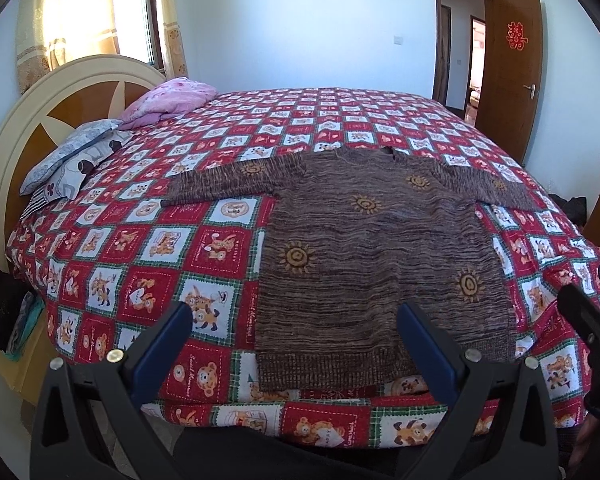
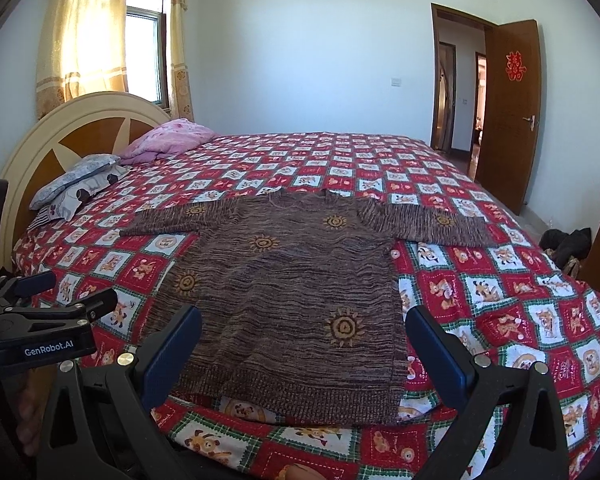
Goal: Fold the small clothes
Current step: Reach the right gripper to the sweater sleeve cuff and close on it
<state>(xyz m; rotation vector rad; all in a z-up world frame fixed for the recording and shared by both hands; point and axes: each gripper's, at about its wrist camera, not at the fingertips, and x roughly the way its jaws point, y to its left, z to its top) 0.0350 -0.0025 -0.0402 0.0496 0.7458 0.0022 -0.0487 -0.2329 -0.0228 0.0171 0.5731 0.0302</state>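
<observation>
We hold the left tool (image 1: 296, 320) above the near edge of the bed (image 1: 204, 240), its two blue-padded fingers spread wide and holding nothing. Our right tool (image 2: 304, 328) is spread just as wide, also empty, hovering over the same edge. The brown sweater (image 1: 380, 248) lies flat on the red-and-white checked bedspread (image 2: 500, 300), hem toward us, collar away from us, and both sleeves stretched straight out to the sides. Yellow sun shapes dot its front. Neither tool touches it; from each camera its hem appears between the fingers. At the head of the bed, on our left, a grey patterned pillow (image 1: 72, 160) and a pink pillow (image 1: 172, 98) rest against the headboard (image 1: 32, 120). A brown door (image 2: 508, 112) stands open at the far right.
</observation>
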